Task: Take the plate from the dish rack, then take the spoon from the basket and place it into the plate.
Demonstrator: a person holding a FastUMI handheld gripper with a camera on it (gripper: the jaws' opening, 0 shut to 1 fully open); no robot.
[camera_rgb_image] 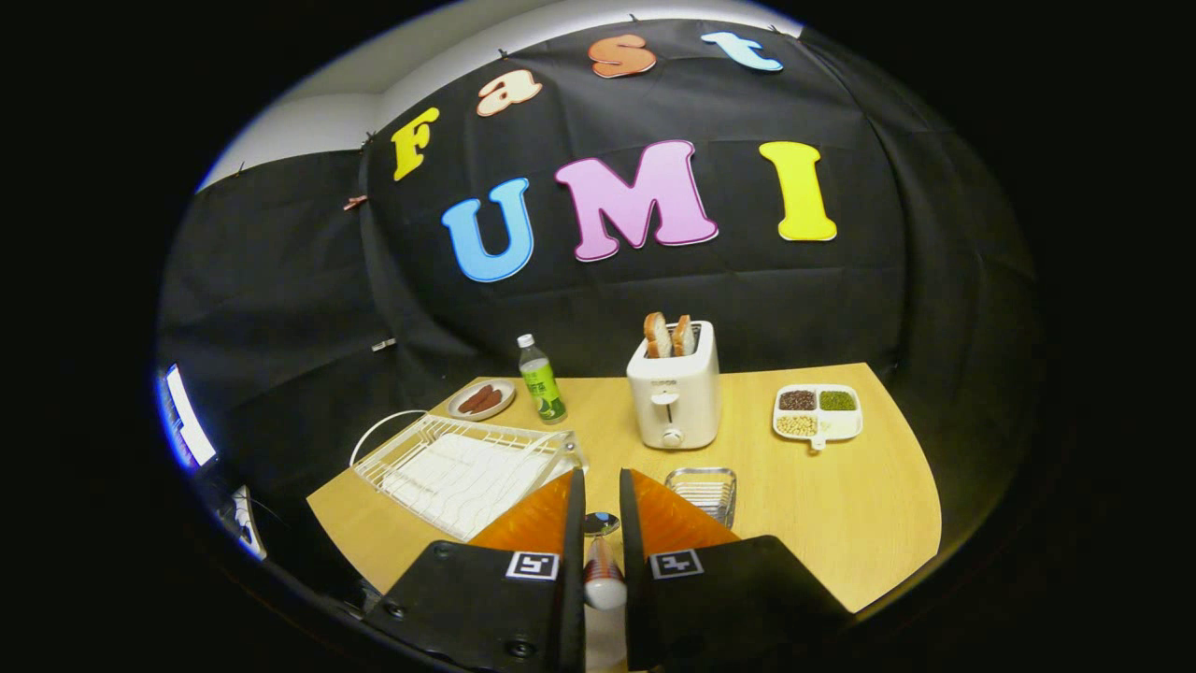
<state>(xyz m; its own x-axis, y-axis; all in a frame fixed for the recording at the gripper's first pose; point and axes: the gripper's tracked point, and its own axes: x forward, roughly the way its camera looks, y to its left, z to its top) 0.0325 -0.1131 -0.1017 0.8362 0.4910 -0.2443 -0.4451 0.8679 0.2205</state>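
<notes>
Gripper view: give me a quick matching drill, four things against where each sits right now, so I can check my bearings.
Things:
1. spoon
2. toaster
3. bottle
4. basket

Places:
A. beside the plate of sausages
B. just ahead of the right finger
C. between the fingers of the gripper
D. beyond the fingers, two bread slices standing in it

Pairs: 1-C, 2-D, 3-A, 4-B
</notes>
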